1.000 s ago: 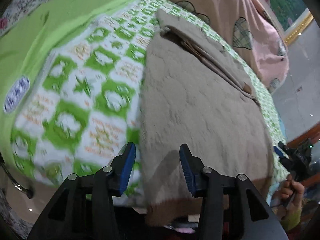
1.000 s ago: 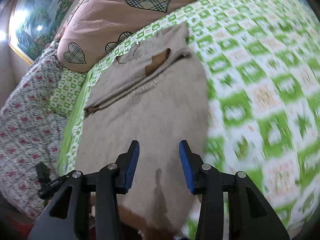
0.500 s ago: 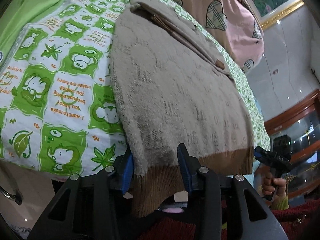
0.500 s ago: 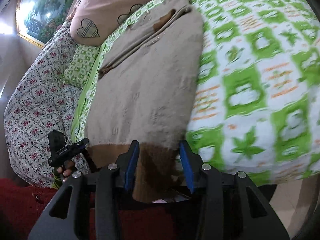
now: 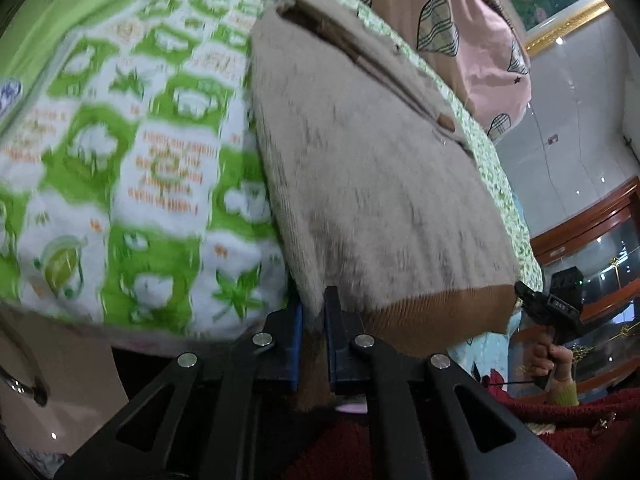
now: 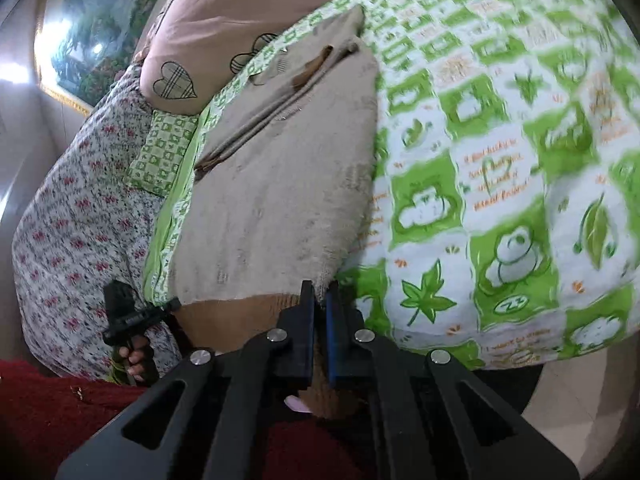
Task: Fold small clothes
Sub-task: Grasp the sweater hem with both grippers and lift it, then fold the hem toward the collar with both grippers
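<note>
A beige knit sweater (image 5: pixel 380 184) with a brown ribbed hem (image 5: pixel 440 312) lies flat on the bed, sleeves folded across its far end. My left gripper (image 5: pixel 313 312) is closing on the hem's left corner, and the knit is pinched between its blue pads. In the right wrist view the sweater (image 6: pixel 280 200) runs away from me. There my right gripper (image 6: pixel 320 300) is closing on the hem's right corner (image 6: pixel 240 316), with fabric squeezed between the pads. Each view shows the other gripper, held in a hand, at the hem's opposite end.
A green and white patterned quilt (image 5: pixel 140 160) covers the bed (image 6: pixel 500 160). A pink pillow with plaid hearts (image 6: pixel 240 12) lies beyond the sweater. A floral sheet (image 6: pixel 72 200) hangs at the bed's side. A red garment on the person (image 5: pixel 580 432) is close below.
Both grippers have dropped to the near hem and closed on its two corners. Earlier their jaws stood apart over the sweater's body.
</note>
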`<state>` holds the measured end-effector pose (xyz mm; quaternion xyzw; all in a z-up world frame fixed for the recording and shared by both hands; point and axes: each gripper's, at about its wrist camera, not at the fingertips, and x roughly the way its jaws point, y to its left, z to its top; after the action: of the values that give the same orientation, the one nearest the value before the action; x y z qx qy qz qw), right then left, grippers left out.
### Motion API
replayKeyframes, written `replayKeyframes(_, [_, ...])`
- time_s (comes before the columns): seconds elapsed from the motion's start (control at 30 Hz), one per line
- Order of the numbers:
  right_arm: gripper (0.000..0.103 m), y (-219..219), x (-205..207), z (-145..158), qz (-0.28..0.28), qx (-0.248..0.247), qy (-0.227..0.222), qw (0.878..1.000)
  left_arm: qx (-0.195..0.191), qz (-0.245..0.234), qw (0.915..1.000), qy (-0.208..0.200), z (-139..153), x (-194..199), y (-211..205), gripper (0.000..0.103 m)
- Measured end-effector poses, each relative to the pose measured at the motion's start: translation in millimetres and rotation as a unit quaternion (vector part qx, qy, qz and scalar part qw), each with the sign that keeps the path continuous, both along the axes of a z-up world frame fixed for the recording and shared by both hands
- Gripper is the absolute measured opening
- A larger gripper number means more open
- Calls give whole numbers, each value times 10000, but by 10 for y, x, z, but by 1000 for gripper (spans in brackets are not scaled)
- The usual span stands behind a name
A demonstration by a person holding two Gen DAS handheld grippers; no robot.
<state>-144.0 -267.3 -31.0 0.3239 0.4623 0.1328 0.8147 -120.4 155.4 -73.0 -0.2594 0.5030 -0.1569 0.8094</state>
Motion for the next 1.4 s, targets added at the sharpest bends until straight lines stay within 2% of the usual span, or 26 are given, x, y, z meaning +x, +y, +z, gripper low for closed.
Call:
replayKeyframes(0.07, [14, -15, 19, -101, -2, 161, 203, 9997, -13, -43, 10000, 52, -25, -35, -22, 22])
replayKeyframes(0.17, [26, -2, 10, -100, 174, 299, 131, 9993, -4, -77, 9999, 106, -81, -78, -51, 27])
replayKeyframes(0.23, [42, 37, 13, -84, 381, 333, 71, 9987, -108, -150, 9998, 115, -128, -56, -80, 31])
replayKeyframes(0.3, [44, 125, 55, -96, 628, 349, 39, 9974, -200, -312, 9992, 138, -163, -42, -161, 34])
replayKeyframes(0.33, [44, 166, 80, -108, 722, 369, 65, 9967, -200, -467, 9987, 103, -164, -27, -208, 37])
replayKeyframes(0.4, [43, 287, 129, -135, 938, 306, 66, 9951, -77, -593, 9982, 30, -160, -29, -258, 31])
replayKeyframes(0.43, [30, 312, 135, -133, 966, 258, 15, 9950, -74, -662, 9978, 37, -171, -38, -259, 13])
replayKeyframes(0.47, [16, 324, 141, -152, 1002, 279, 38, 9946, -101, -681, 9976, 51, -182, -36, -259, 7])
replayKeyframes(0.5, [11, 308, 129, -157, 1013, 296, 49, 9944, -145, -662, 9977, 38, -185, -60, -239, 7])
replayKeyframes(0.6, [11, 274, 63, -93, 1050, 275, -112, 9940, -290, -589, 9978, -85, -108, -129, -186, 6])
replayKeyframes(0.67, [10, 235, 37, -49, 985, 350, -195, 9943, -560, -468, 9971, -204, -4, -116, -144, 5])
replayKeyframes(0.77, [10, 187, 48, 118, 830, 653, -511, 9931, -916, -235, 9931, -689, 294, -108, -61, 5])
replayKeyframes(0.83, [10, 170, 95, 237, 760, 841, -757, 9907, -1018, -104, 9892, -1046, 528, -58, -5, 5])
replayKeyframes(0.93, [10, 100, 243, 415, 627, 1080, -1133, 9857, -1059, -25, 9848, -1373, 772, 94, 67, 5])
replayKeyframes(1.1, [10, -31, 668, 668, 469, 1180, -1574, 9793, -1080, 103, 9758, -1899, 1079, 595, 185, 5])
replayKeyframes(1.23, [10, -103, 1239, 784, 341, 1101, -1763, 9776, -967, 264, 9689, -2264, 1250, 1139, 190, 5])
replayKeyframes(1.4, [10, -271, 2027, 772, 161, 1078, -1730, 9789, -905, 460, 9664, -2360, 1321, 1882, 267, 5])
